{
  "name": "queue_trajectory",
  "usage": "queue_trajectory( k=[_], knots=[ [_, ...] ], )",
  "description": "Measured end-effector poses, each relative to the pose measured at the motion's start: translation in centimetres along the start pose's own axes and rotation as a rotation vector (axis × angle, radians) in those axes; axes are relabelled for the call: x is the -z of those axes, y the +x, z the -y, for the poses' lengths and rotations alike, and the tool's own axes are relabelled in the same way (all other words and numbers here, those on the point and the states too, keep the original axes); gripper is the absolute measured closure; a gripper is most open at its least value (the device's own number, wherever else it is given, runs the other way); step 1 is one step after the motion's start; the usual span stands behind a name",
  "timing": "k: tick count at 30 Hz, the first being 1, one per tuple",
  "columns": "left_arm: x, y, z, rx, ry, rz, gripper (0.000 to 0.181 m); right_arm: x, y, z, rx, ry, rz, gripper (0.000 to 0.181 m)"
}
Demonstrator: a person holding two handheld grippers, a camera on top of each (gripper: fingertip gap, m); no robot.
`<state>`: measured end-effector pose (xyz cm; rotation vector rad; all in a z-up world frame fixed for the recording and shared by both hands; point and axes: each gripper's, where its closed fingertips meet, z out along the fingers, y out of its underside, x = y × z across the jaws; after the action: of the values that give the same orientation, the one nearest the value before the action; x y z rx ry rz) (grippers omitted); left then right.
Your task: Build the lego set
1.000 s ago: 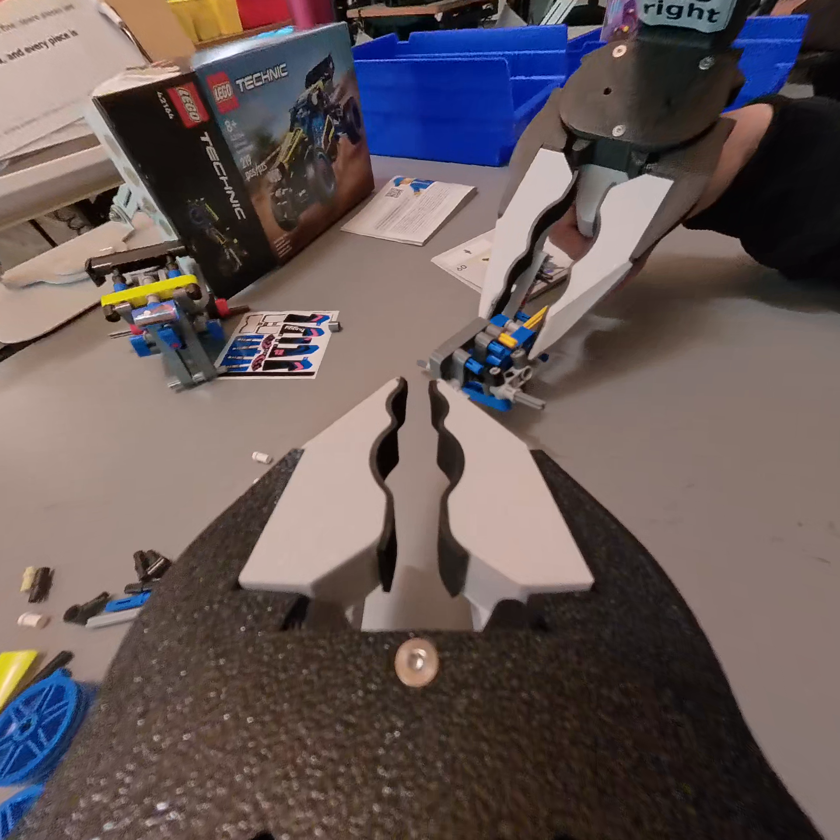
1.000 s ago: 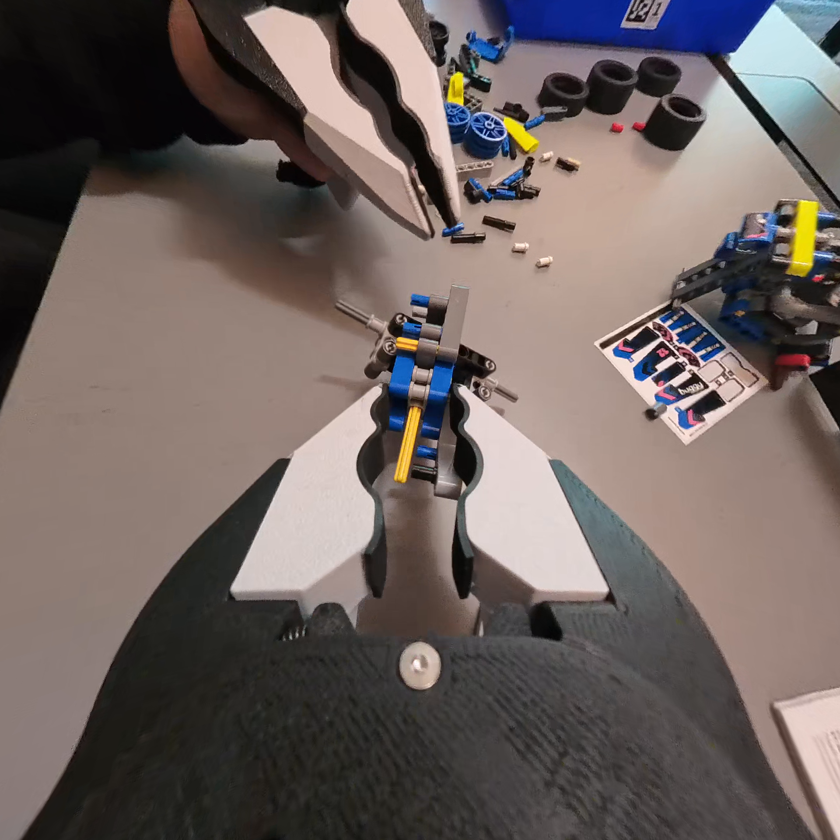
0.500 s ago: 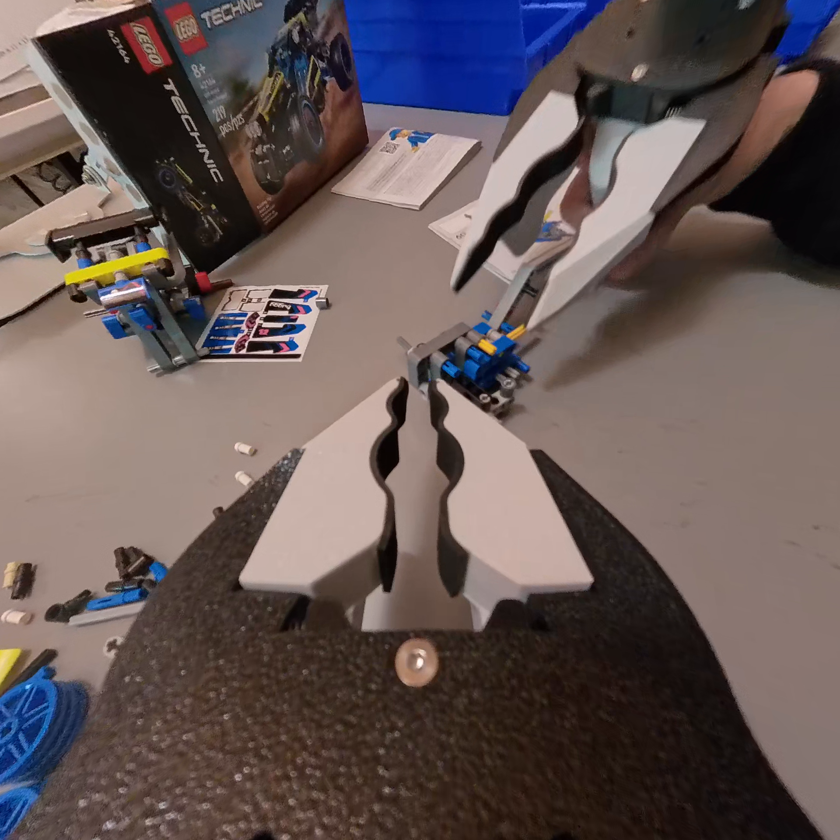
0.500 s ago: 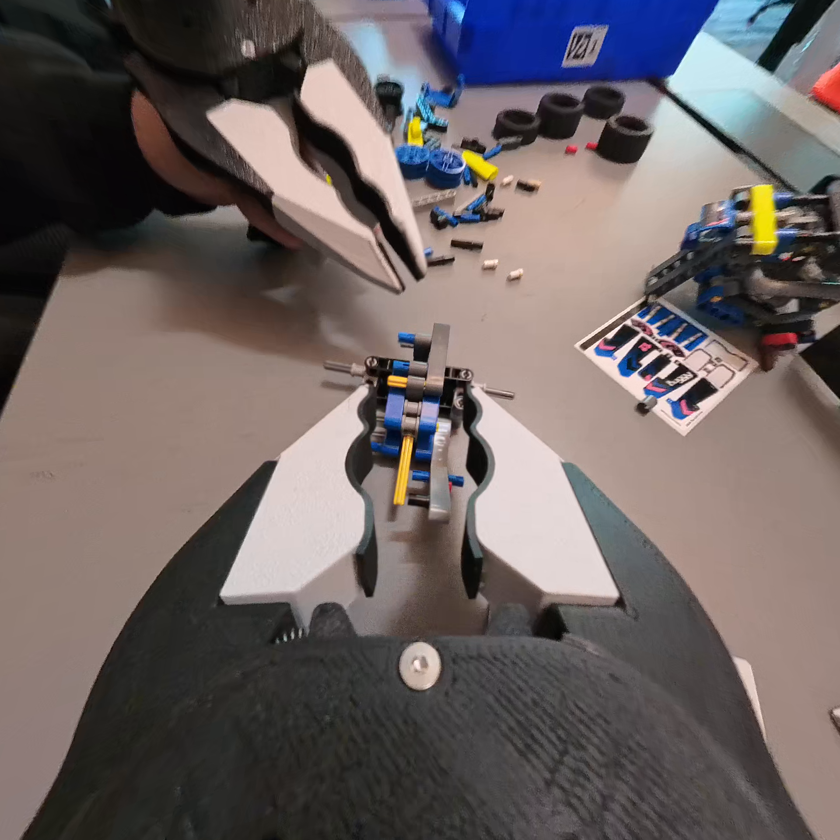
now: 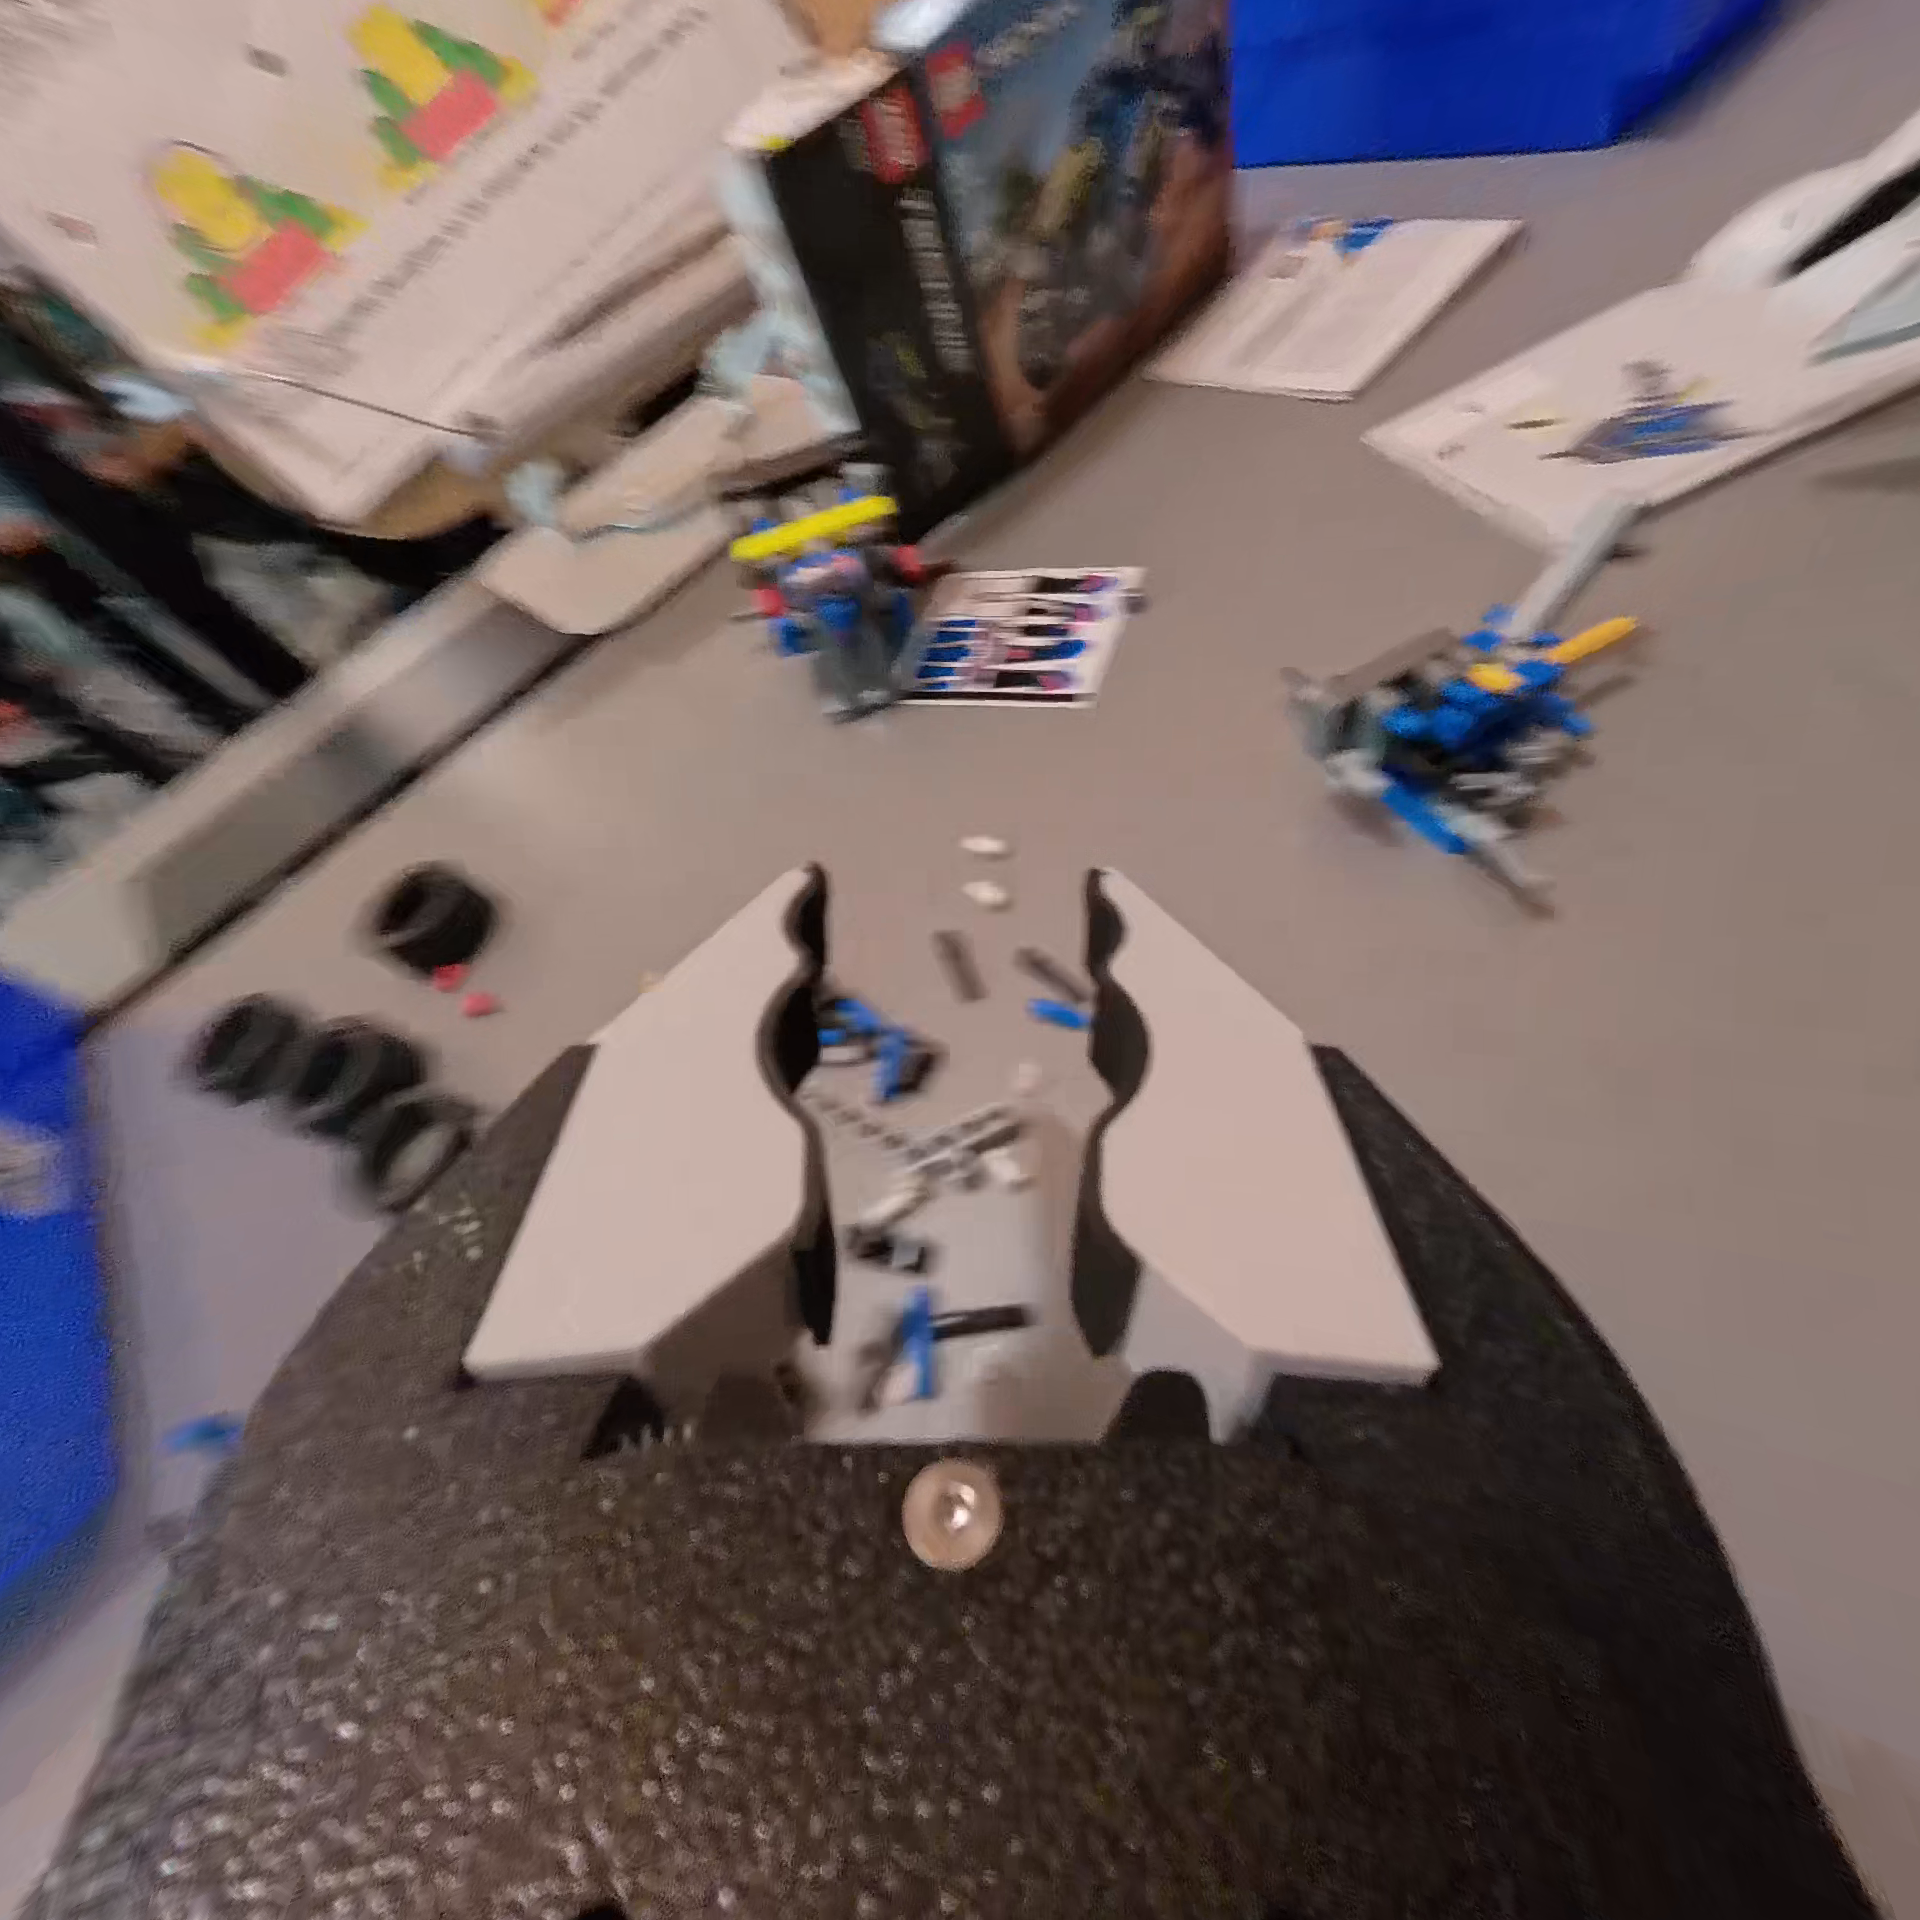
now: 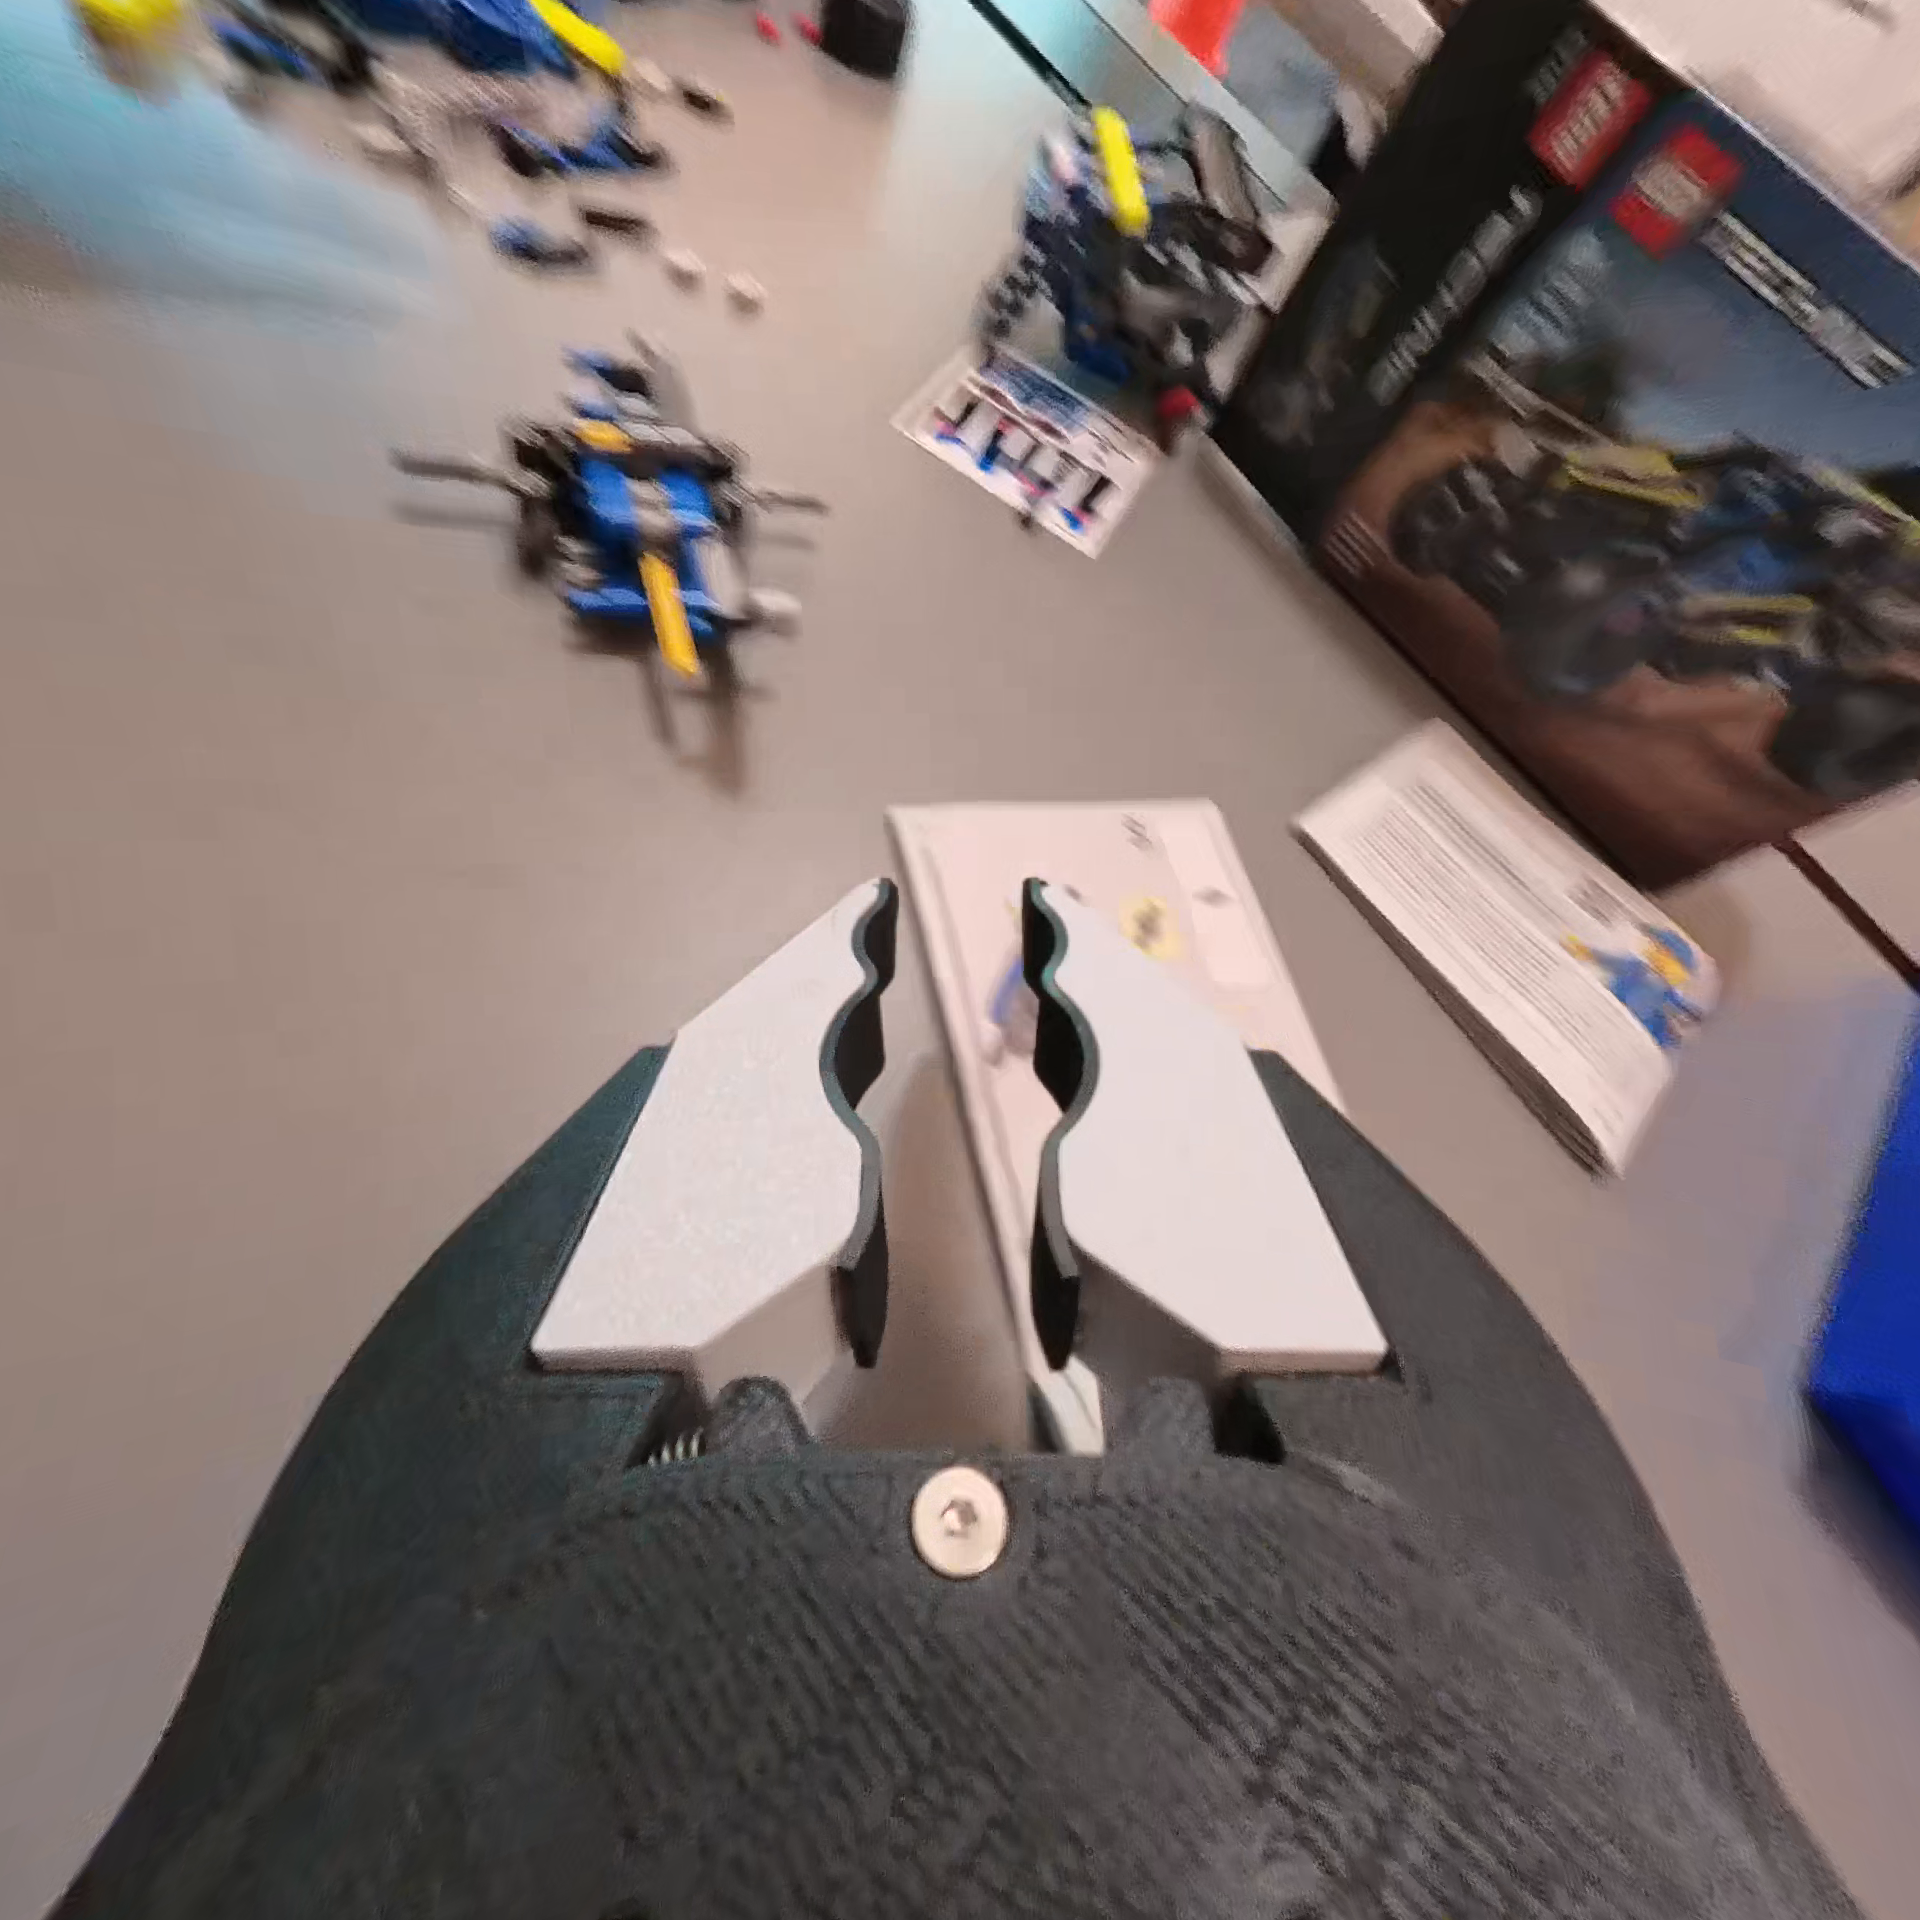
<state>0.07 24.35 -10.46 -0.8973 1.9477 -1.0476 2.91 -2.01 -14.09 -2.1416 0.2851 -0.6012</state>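
My left claw (image 5: 951, 883) is spread wide and grasps nothing; it hangs over a scatter of loose small pieces (image 5: 935, 1132) on the grey tabletop (image 5: 1558, 1143), blue, black and pale bits showing between the fingers. Two small white pins (image 5: 982, 868) lie just past the tips. To the left, four black tyres (image 5: 343, 1070), three in a row and one apart, with two red bits (image 5: 462, 989) near them. A blue bin (image 5: 47, 1299) fills the left edge.

My right claw (image 6: 958, 896) is released too, fingers parted by a narrower gap, nothing held. It hovers above an open instruction sheet (image 6: 1091, 935); a thicker booklet (image 6: 1507, 935) lies to its right, near the set's box (image 6: 1621, 416).

The blue and black sub-assembly (image 6: 634, 530) with a yellow axle sits free on the tabletop, well ahead and left of my right claw, touched by neither claw. In the left wrist view it (image 5: 1444, 717) lies ahead and to the right. A second built section with a yellow beam (image 5: 831, 592) stands just beside the sticker sheet (image 5: 1023, 639), in front of the box (image 5: 997, 249).

Both views are motion-blurred; fine details of the pieces cannot be told.
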Motion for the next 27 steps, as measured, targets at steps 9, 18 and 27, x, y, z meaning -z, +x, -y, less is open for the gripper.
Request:
queue_trajectory(
  k=[9, 18, 27],
  knots=[
    [5.8, -9.7, -1.5, -0.14, -0.045, 0.305, 0.125, 5.3, 10.9, -4.9, -0.06, -0.016, -0.503, 0.163],
    [2.3, -5.5, -5.2, -0.196, -0.236, -0.125, 0.148, 6.9, 12.7, -6.9, 0.067, -0.068, -0.743, 0.17],
    [-2.5, -3.4, -6.8, -0.062, -0.415, -0.359, 0.169, 7.0, 13.3, -7.6, 0.102, -0.123, -0.79, 0.169]
  ],
)
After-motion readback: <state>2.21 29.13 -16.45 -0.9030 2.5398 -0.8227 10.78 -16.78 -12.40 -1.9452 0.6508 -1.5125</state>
